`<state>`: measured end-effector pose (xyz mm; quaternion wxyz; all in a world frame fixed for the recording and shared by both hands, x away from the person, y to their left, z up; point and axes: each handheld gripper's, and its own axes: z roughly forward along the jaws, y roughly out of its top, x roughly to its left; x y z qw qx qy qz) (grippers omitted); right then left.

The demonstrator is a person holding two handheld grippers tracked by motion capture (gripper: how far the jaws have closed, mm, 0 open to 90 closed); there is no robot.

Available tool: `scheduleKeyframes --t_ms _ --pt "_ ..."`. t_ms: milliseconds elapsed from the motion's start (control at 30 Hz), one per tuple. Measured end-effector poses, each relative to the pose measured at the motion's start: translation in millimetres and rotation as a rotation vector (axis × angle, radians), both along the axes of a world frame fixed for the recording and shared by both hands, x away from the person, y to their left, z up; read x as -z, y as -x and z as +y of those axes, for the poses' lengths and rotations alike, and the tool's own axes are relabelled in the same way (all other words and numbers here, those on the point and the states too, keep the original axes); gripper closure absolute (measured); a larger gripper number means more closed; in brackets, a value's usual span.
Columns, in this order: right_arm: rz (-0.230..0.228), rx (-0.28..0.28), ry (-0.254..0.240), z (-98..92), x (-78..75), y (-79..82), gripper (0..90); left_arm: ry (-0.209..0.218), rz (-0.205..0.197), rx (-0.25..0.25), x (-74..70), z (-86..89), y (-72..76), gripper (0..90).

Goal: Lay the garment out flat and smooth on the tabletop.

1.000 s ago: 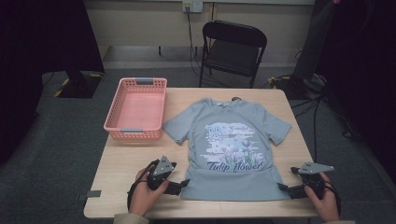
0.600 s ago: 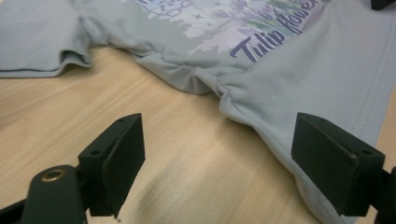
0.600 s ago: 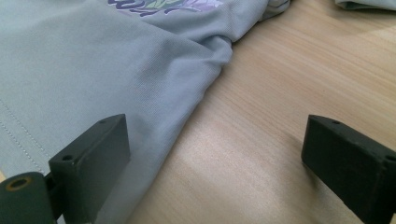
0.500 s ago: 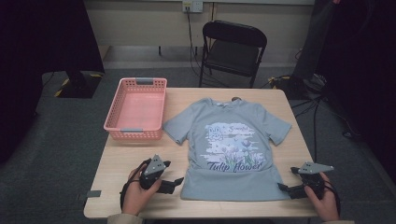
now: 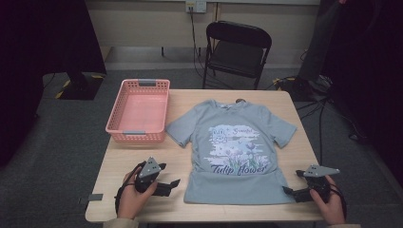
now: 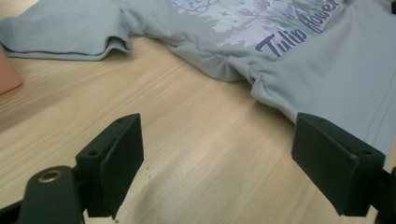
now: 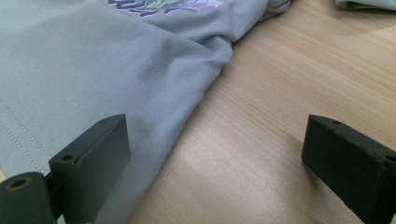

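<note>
A light grey-blue T-shirt (image 5: 235, 147) with a "Tulip Flower" print lies flat, front up, on the wooden table (image 5: 142, 161), its hem toward me. My left gripper (image 5: 172, 184) rests on the table just left of the shirt's lower left corner, open, jaws pointing at the shirt (image 6: 289, 51) with bare wood between them. My right gripper (image 5: 288, 191) sits at the shirt's lower right corner, open. In the right gripper view its left jaw lies over the shirt's edge (image 7: 116, 79) and the other over bare wood.
An empty pink plastic basket (image 5: 140, 111) stands on the table's back left. A black folding chair (image 5: 237, 50) stands behind the table. Cables trail on the floor at the right. Bare wood lies left of the shirt.
My left gripper has slid left and slightly toward me, away from the shirt's hem. The right gripper has stayed put.
</note>
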<state>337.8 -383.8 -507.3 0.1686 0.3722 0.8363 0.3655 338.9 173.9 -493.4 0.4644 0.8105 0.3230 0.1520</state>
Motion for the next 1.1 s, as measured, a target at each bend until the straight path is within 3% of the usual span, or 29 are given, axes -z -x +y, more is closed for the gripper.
scheduleKeyframes --t_ms 1100 --pt "0.001 0.000 0.000 0.0 0.0 0.0 6.8 0.031 0.016 -0.072 5.7 40.6 1.7 16.7"
